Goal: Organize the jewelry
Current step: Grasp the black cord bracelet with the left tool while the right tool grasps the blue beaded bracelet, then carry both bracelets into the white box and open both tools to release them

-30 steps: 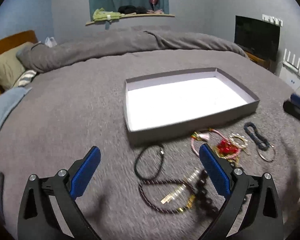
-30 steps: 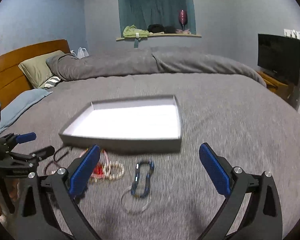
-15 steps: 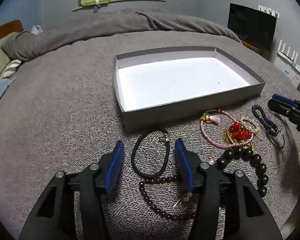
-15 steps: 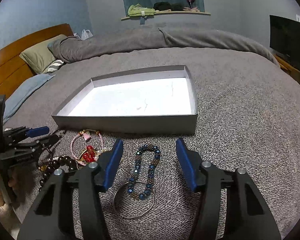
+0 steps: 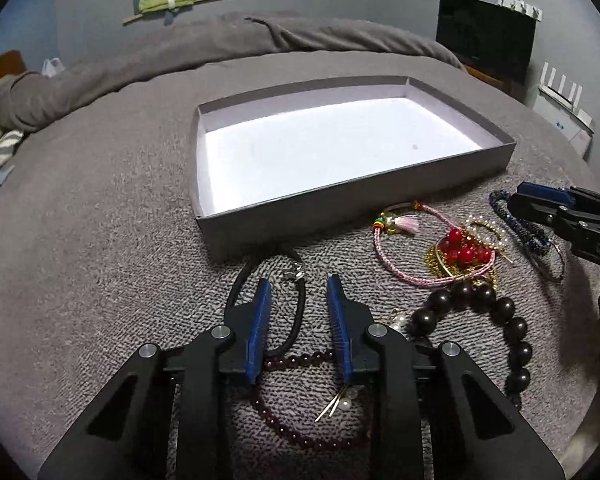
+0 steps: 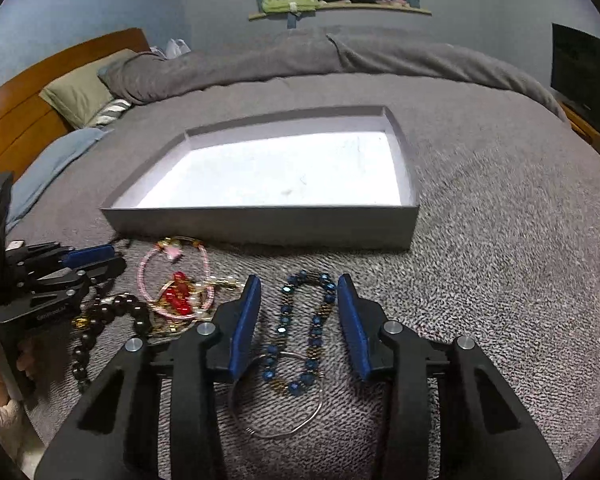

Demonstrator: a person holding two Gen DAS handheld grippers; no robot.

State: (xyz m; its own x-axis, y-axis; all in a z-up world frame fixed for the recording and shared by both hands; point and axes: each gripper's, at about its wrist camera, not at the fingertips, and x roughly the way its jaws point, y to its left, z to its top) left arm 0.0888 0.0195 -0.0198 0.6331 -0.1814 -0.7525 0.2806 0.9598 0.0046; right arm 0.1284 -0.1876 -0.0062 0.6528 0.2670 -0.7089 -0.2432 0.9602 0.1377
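Jewelry lies beside the empty box (image 5: 220,236): both claws have just been closing, left gripper (image 5: 298,292) around a black cord (image 5: 298,312), right gripper (image 6: 298,294) around blue beads (image 6: 288,312), not yet clamped.

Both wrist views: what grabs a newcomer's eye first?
The shallow grey box with its bright white, bare floor, sitting mid-bed on the grey blanket. Then the jewelry cluster in front of it: the left hand-held gripper has been closing around a black cord bracelet, the right hand-held gripper around a blue beaded bracelet, neither pinched yet.
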